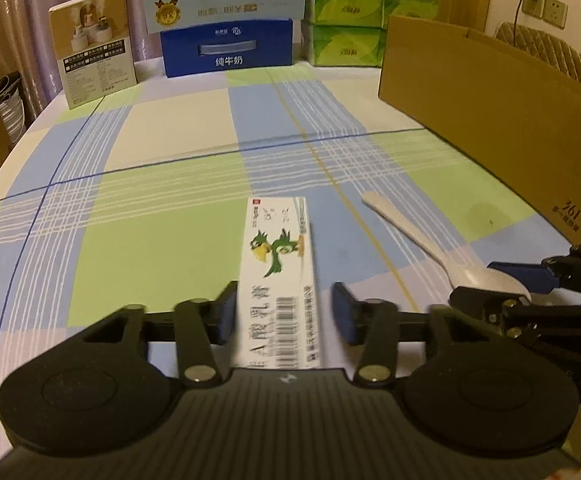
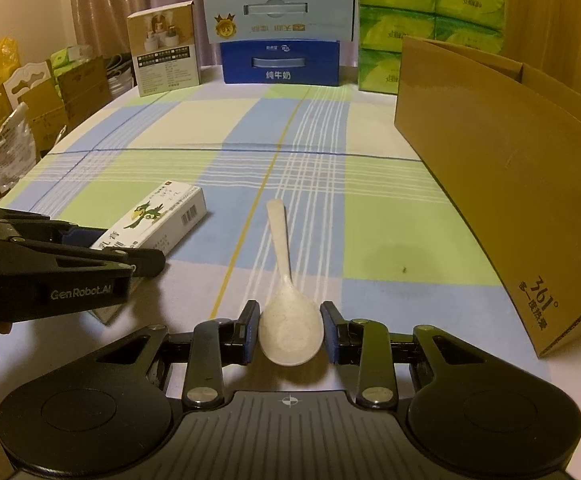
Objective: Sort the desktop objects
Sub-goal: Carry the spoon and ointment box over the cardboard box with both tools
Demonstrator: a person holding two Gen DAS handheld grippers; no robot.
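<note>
A white ointment box [image 1: 278, 264] printed with a green bird lies flat on the checked tablecloth [image 1: 162, 240]. My left gripper [image 1: 286, 312] straddles its near end: the left pad rests against the box's side, while a thin strip of cloth shows between the right pad and the box. To the right lies a pale speckled spoon [image 2: 286, 320], handle pointing away. My right gripper [image 2: 290, 328] is shut on its bowl, both pads touching. The right wrist view shows the left gripper [image 2: 130, 250] at the left with the ointment box [image 2: 154, 220] there.
A big open brown cardboard box [image 2: 510, 168] stands along the right side of the table. At the back edge are a blue milk carton [image 2: 280, 62], stacked green tissue packs [image 2: 430, 20] and a small upright product box [image 2: 166, 56]. Clutter lies beyond the table's left edge.
</note>
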